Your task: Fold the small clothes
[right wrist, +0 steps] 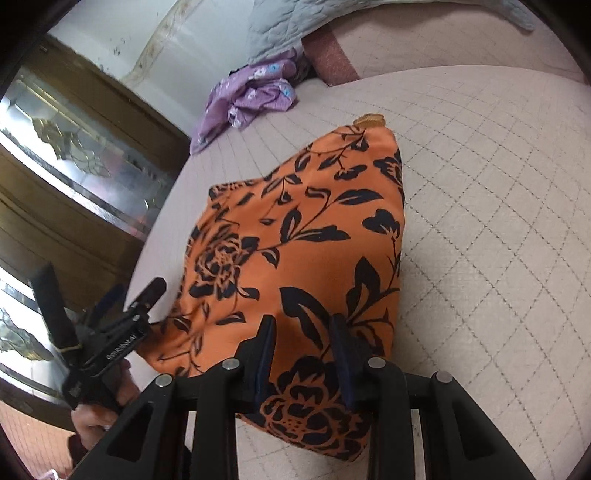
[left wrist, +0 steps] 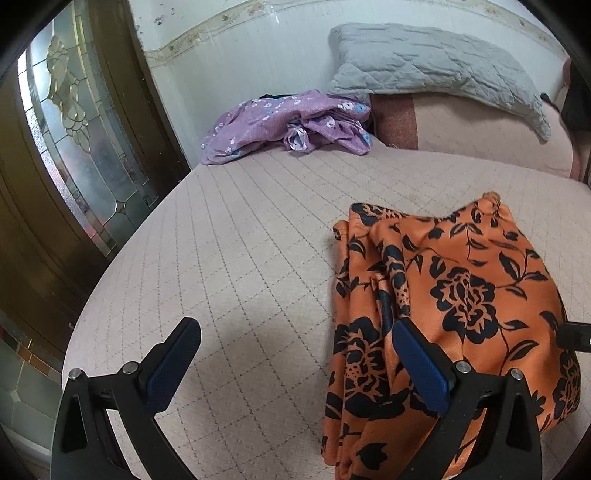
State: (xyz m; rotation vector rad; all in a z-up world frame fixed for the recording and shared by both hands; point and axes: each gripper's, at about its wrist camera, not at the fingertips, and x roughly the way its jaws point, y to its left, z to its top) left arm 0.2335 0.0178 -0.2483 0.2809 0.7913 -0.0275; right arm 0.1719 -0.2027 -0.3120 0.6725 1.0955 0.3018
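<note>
Lying on the quilted pink bed (left wrist: pixel 240 258), in the left wrist view, is the orange garment with a black floral print (left wrist: pixel 461 295), folded into a compact bundle on the right-hand part of the mattress. The left hand-held gripper (left wrist: pixel 295 339) stands with its fingers wide apart. Its left finger is over bare bedcover; its right finger (left wrist: pixel 421 365) overlaps the near left portion of the orange garment, but whether it touches the cloth cannot be told. Nothing sits between the fingers except bedcover and the garment's edge. A crumpled purple flowered garment (left wrist: pixel 288 122) lies well apart at the far side of the bed, near the wall. A grey quilted pillow (left wrist: pixel 436 70) rests on a pink bolster (left wrist: pixel 480 125) behind it. A dark wooden door with leaded glass (left wrist: pixel 74 140) stands to the left.

In the right wrist view, the right hand-held gripper (right wrist: pixel 304 332) has its fingers drawn close together over the near edge of the orange garment (right wrist: pixel 295 240). Orange cloth shows in the narrow gap, and the fingers appear clamped on a fold of it. The garment spreads away from the fingers across the bed (right wrist: pixel 498 221). The left hand-held gripper (right wrist: pixel 136 295) appears at lower left, just beside the garment's left edge. The purple garment (right wrist: pixel 247 96) lies beyond, near the pillow (right wrist: pixel 280 29).
</note>
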